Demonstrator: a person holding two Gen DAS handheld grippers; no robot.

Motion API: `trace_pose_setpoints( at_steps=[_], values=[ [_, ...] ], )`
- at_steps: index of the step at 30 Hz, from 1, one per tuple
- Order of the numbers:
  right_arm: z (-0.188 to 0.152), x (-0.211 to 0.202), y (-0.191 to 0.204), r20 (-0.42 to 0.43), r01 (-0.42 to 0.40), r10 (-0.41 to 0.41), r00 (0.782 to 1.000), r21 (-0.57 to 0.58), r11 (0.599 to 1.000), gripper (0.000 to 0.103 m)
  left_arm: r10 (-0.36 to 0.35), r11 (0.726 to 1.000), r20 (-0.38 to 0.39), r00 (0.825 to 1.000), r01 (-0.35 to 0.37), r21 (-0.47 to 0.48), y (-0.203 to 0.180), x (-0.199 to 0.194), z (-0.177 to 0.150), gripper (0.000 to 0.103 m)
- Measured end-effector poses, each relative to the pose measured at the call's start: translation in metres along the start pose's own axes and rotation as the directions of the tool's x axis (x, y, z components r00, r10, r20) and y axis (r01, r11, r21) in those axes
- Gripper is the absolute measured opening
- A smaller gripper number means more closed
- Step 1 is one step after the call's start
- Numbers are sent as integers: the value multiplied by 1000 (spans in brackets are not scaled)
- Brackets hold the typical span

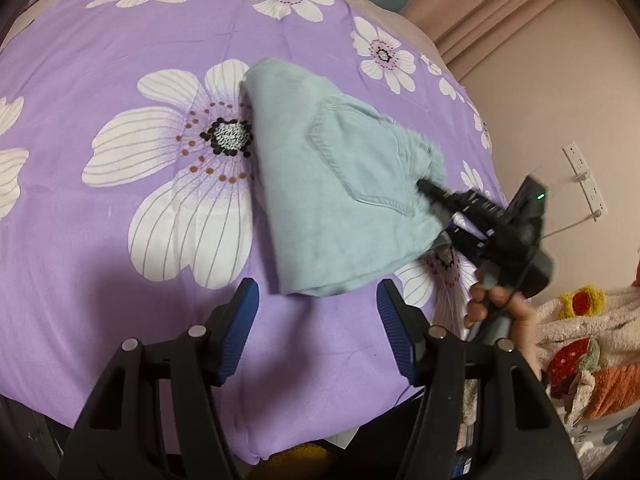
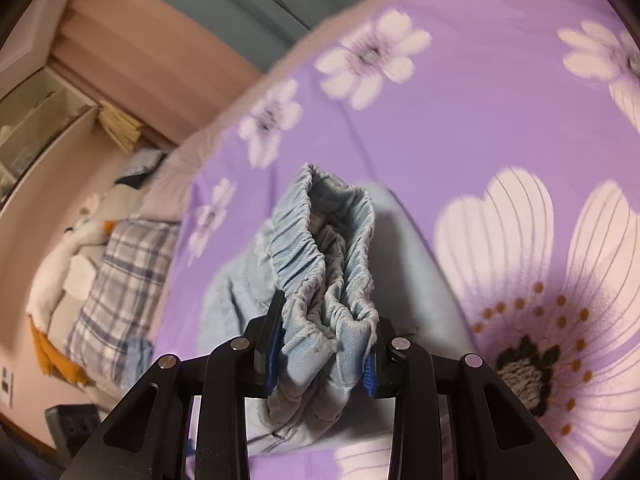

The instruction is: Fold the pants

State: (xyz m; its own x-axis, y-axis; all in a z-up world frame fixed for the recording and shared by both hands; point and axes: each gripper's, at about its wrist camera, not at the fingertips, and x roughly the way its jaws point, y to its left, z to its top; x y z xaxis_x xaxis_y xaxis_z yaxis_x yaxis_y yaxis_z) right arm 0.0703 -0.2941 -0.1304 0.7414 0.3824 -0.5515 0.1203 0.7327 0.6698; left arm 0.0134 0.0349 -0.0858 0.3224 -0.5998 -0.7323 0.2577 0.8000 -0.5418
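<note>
Pants on the bed, right tongs holding the waistband, left tongs free.

Your pants (image 1: 336, 184), pale blue and folded into a compact bundle, lie on the purple flowered sheet (image 1: 120, 240), partly covering a large white flower (image 1: 180, 176). Your right tongs (image 2: 324, 344) are closed on the bunched elastic waistband (image 2: 328, 264), which stands gathered between the blue pads (image 2: 369, 376) and is lifted above the rest of the cloth. In the left view, the right tongs (image 1: 424, 188) meet the frayed edge of the pants at the bundle's right side, near the sewn pocket (image 1: 360, 156). Your left tongs (image 1: 318, 300) stand wide apart, holding nothing, just short of the near edge of the bundle. A plaid pillow (image 2: 120, 280) lies beyond.
</note>
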Motion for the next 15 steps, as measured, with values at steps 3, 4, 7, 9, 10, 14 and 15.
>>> trace_pose_setpoints(
  at_steps=[3, 4, 7, 9, 10, 14, 15],
  values=[
    [-8, 13, -19, -33, 49, -48, 998, 11, 999, 32, 12, 1000, -9, 1000, -12, -5, 3, 4, 0, 61],
    [-10, 9, -19, -15, 35, -35, 999, 3, 999, 33, 16, 1000, -12, 1000, -16, -6, 4, 4, 0, 61],
    [-9, 0, -16, -28, 31, -31, 999, -6, 1000, 37, 21, 1000, -8, 1000, -21, -11, 8, 3, 2, 61],
    [-8, -8, -18, -23, 30, -30, 999, 16, 999, 43, 20, 1000, 3, 1000, -20, -11, 9, 2, 5, 61],
    [-9, -17, -19, -2, 39, -39, 999, 23, 999, 47, 21, 1000, 10, 1000, -21, -8, 9, 1, 7, 61],
    [-13, -50, -7, 101, 147, -140, 985, -65, 987, 51, 25, 1000, 42, 999, -25, 13, 4, 1, 26, 60],
    [-15, -55, 0, 115, 151, -139, 984, -99, 984, 52, 20, 1000, 51, 998, -21, 18, 2, 2, 31, 60]
  ],
)
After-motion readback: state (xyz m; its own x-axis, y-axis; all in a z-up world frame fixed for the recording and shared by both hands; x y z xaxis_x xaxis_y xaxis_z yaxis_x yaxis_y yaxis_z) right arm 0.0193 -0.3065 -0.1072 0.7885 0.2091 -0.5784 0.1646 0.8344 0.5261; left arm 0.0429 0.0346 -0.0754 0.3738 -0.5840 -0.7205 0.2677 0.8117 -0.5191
